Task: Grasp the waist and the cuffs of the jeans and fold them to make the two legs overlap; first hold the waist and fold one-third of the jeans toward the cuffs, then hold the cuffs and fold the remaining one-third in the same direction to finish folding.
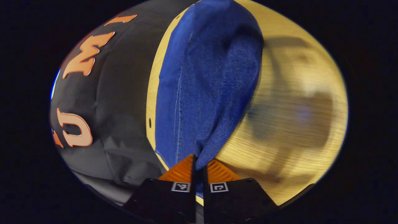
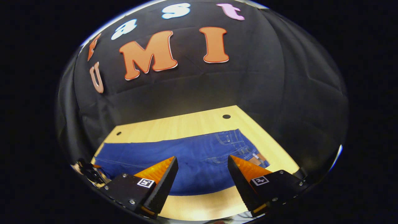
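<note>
Jeans lie flat on the wooden worktop, stretched crosswise just ahead of the right gripper, whose jaws stand wide apart with nothing between them. In the right gripper view the waist, with its pockets and a leather patch, lies ahead of the far-side jaw, and the legs run off past the near-side jaw toward the other gripper, seen small at the edge of the cloth.

In the left gripper view the left gripper has its jaws drawn narrow, pinching a fold of the jeans between both fingers. From the jaws the denim rises away in a lifted flap, its paler inner side showing beside a stitched seam. The worktop lies beyond that flap, blurred and crossed by soft shadows. The booth's black cloth wall stands on the other side of the jaws.
</note>
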{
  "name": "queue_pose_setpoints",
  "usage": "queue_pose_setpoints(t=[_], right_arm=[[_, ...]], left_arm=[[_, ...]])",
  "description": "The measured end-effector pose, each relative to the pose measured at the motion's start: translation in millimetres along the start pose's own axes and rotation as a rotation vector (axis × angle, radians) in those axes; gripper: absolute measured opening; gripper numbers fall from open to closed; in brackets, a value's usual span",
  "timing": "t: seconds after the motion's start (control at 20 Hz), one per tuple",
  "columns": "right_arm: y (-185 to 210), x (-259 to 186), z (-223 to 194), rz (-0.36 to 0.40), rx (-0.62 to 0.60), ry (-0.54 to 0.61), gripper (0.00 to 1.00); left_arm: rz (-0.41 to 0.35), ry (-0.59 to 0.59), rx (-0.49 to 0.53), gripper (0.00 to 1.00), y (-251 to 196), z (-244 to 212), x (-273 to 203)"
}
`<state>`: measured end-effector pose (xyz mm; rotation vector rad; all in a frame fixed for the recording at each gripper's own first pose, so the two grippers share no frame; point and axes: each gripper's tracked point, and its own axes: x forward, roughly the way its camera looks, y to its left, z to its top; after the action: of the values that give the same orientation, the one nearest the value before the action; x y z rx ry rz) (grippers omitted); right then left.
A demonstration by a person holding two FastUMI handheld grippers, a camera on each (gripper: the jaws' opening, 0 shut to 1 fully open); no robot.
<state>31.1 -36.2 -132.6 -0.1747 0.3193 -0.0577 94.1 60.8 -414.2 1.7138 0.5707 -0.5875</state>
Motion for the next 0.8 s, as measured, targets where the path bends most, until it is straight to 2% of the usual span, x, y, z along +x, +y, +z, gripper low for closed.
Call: queue_pose_setpoints(t=[0.05,0.1,0.15,0.2,0.3,0.45,0.6,0.8], right_arm=[[-10,3,2,-0.019,-0.095,-0.014,0.98],[-19,5,2,-0.034,-0.212,-0.024,0.97],[-38,8,-1,-0.083,-0.437,-0.045,0.99],[-49,8,-3,-0.105,-0.596,-0.041,0.99],[-67,10,-20,-0.108,-0.924,-0.003,0.98],[-74,11,-61,-0.025,-1.283,0.061,0.98],[-66,4,-111,0.08,-1.496,0.122,0.98],[-68,25,-133,0.125,-1.569,0.171,0.98]], left_arm=[[0.019,0.006,-0.016,0.07,4,-5,11],[0.003,0.004,-0.036,0.02,-1,-2,-4],[-0.013,0.005,-0.06,0.02,-1,-3,-6],[-0.021,0.004,-0.068,0.02,-3,-2,-5],[-0.03,0.006,-0.064,0.02,-2,-1,-5],[-0.018,0.012,-0.056,0.02,-1,0,-7],[-0.011,0.019,-0.057,0.02,-1,-1,-7],[-0.02,0.022,-0.043,0.02,0,0,-7]])
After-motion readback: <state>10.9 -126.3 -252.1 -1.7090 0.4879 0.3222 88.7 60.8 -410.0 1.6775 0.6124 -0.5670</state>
